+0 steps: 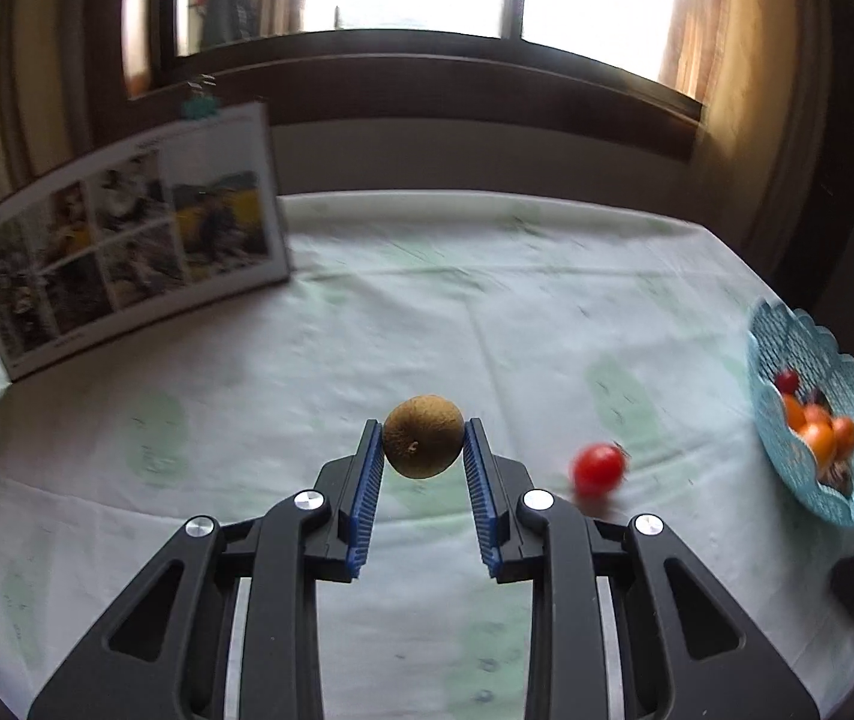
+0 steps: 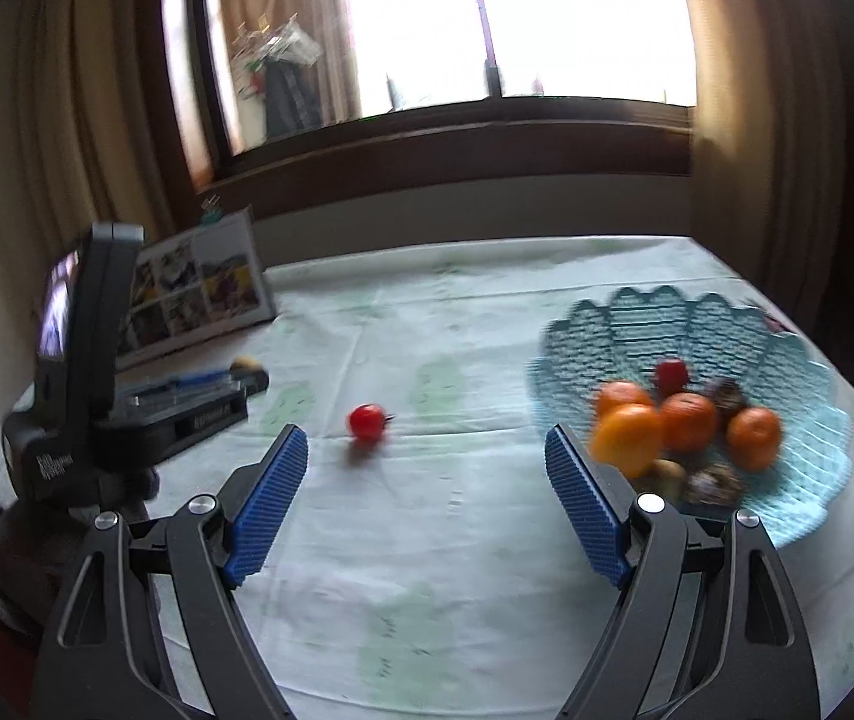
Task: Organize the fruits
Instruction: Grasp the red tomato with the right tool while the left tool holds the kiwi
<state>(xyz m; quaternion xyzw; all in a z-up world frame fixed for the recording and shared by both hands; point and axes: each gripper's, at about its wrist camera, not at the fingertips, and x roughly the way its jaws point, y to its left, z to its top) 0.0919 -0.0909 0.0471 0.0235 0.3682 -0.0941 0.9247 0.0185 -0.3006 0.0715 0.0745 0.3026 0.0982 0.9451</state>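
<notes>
My left gripper (image 1: 423, 435) is shut on a brown kiwi (image 1: 423, 436), held between its blue pads above the tablecloth. A red cherry tomato (image 1: 598, 468) lies on the cloth to its right; it also shows in the right wrist view (image 2: 366, 421). A light blue lattice basket (image 2: 799, 372) holds several oranges (image 2: 688, 420), a red tomato (image 2: 671, 375) and dark fruits; it sits at the far right in the left wrist view (image 1: 787, 354). My right gripper (image 2: 427, 450) is open and empty, between the tomato and the basket. The left gripper body (image 2: 85, 372) shows at the left of the right wrist view.
A photo calendar (image 1: 127, 228) stands at the back left of the table, also in the right wrist view (image 2: 199, 288). The table carries a pale green-patterned cloth (image 1: 487, 312). A window and curtains lie behind the far edge.
</notes>
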